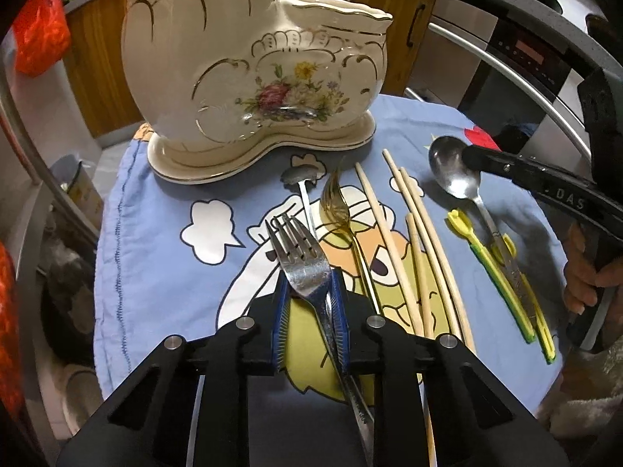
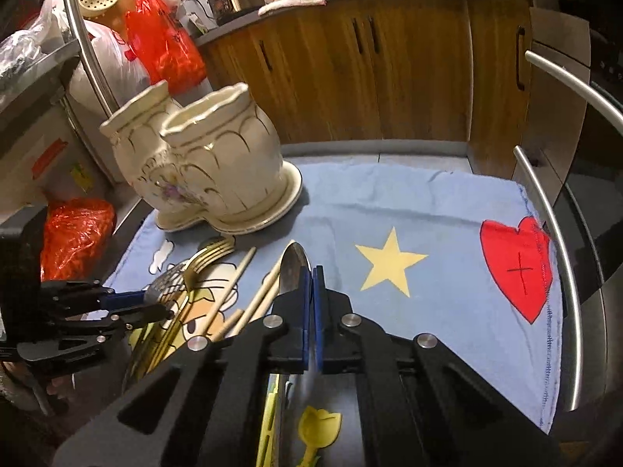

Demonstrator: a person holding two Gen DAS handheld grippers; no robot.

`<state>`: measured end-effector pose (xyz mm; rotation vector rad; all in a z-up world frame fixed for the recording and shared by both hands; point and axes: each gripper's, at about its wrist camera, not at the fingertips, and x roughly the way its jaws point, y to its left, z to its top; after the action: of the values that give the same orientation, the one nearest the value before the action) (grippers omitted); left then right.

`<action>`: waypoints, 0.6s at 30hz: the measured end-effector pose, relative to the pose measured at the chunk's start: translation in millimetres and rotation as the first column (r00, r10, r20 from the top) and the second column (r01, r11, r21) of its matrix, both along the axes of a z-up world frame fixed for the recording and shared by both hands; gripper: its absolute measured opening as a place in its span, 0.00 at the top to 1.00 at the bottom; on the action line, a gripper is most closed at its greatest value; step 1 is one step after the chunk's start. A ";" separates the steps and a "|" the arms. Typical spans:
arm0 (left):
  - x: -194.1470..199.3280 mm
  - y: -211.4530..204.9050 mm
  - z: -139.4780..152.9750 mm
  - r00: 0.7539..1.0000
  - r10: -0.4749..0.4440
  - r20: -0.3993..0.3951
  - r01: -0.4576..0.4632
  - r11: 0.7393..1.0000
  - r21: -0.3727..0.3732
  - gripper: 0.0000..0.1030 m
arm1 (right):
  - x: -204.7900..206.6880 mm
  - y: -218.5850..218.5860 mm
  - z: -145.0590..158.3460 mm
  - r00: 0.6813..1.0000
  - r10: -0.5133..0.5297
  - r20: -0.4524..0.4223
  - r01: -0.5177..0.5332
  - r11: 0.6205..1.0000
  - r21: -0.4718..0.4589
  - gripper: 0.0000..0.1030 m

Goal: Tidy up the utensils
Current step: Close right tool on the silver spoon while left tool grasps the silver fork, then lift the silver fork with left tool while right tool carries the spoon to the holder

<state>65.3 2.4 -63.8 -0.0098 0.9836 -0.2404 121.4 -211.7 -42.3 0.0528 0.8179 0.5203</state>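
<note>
My left gripper (image 1: 309, 272) is shut on a silver fork (image 1: 296, 249), held above the blue cartoon cloth (image 1: 155, 272); it also shows in the right wrist view (image 2: 163, 303). My right gripper (image 2: 313, 272) is shut on a silver spoon (image 2: 294, 268) edge-on; in the left wrist view (image 1: 473, 157) it sits over the spoon's bowl (image 1: 447, 167). The cream floral ceramic holder (image 1: 253, 70) stands at the cloth's far left, also in the right wrist view (image 2: 210, 171). On the cloth lie a gold fork (image 1: 338, 206), a small silver spoon (image 1: 301, 179), wooden chopsticks (image 1: 420, 233) and yellow-green plastic utensils (image 1: 490, 264).
Wooden cabinets (image 2: 370, 70) stand behind the table. Curved metal rails (image 2: 553, 241) edge the right side, with an oven (image 1: 521, 58) beyond. Red plastic bags (image 2: 78, 233) hang at the left. A yellow star (image 2: 389, 260) and red heart (image 2: 518, 264) mark the cloth's right part.
</note>
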 end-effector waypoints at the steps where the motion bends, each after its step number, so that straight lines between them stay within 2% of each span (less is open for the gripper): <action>1: -0.7 0.5 0.3 1.000 0.001 0.002 -0.001 1.000 -0.005 0.79 | -1.6 -0.4 2.6 1.000 -0.003 0.007 0.003 1.000 0.004 0.98; 8: -16.5 4.0 18.9 0.997 -0.012 0.074 0.013 1.000 -0.014 0.79 | -17.2 -3.2 23.6 0.996 -0.012 0.088 0.010 1.000 0.019 0.98; 18: -45.2 8.8 60.5 0.974 -0.052 0.219 0.049 0.999 0.020 0.79 | -39.1 -4.0 59.3 0.976 -0.021 0.216 0.014 0.999 0.037 0.99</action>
<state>20.1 11.2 -3.3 0.0546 0.7660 -0.2752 82.3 -215.7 17.0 0.0354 0.5948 0.5142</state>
